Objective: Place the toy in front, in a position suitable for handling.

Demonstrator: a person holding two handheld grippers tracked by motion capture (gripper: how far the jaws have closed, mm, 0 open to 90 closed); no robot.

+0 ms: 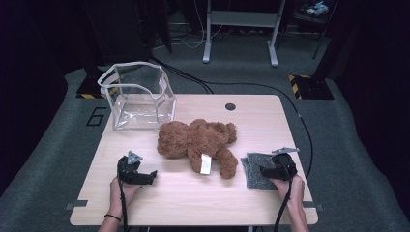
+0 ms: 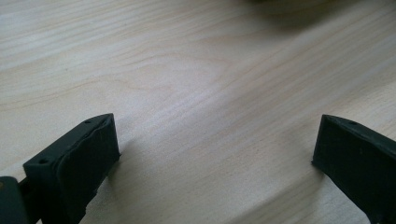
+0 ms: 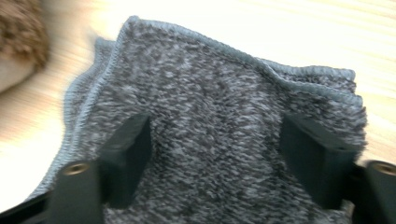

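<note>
The black two-jaw right gripper (image 1: 267, 170), held in the person's right hand (image 1: 291, 189), is seen over the folded grey marled knit cloth (image 1: 256, 170) near the right front edge of the table; its jaws are spread apart, with the cloth lying beneath and between them, and no pinch on the fabric can be made out. In the right gripper view the cloth (image 3: 219, 126) is shown as a speckled weave of dark and pale grey threads, soft and slightly fuzzy, folded into layers whose edges are finished with a pale grey-blue stitched hem; the upper edge is rumpled into a shallow wave. The black jaws are flat, blocky and matt, and the cloth's middle is framed by them.

The black two-jaw left gripper (image 1: 150, 176) is held in the left hand (image 1: 122, 189) low over the light wooden table (image 1: 270, 121), well apart from the cloth; its jaws are released and wide, with bare wood grain (image 2: 210, 93) between them.

Just beside the cloth, to its left, a brown plush teddy bear (image 1: 198, 140) is laid on its side, shaggy and rounded, with a white fabric label (image 1: 206, 164) hanging from it. Behind the bear, at the far left corner, a clear plastic pouch with white trim (image 1: 140, 96) is stood open
</note>
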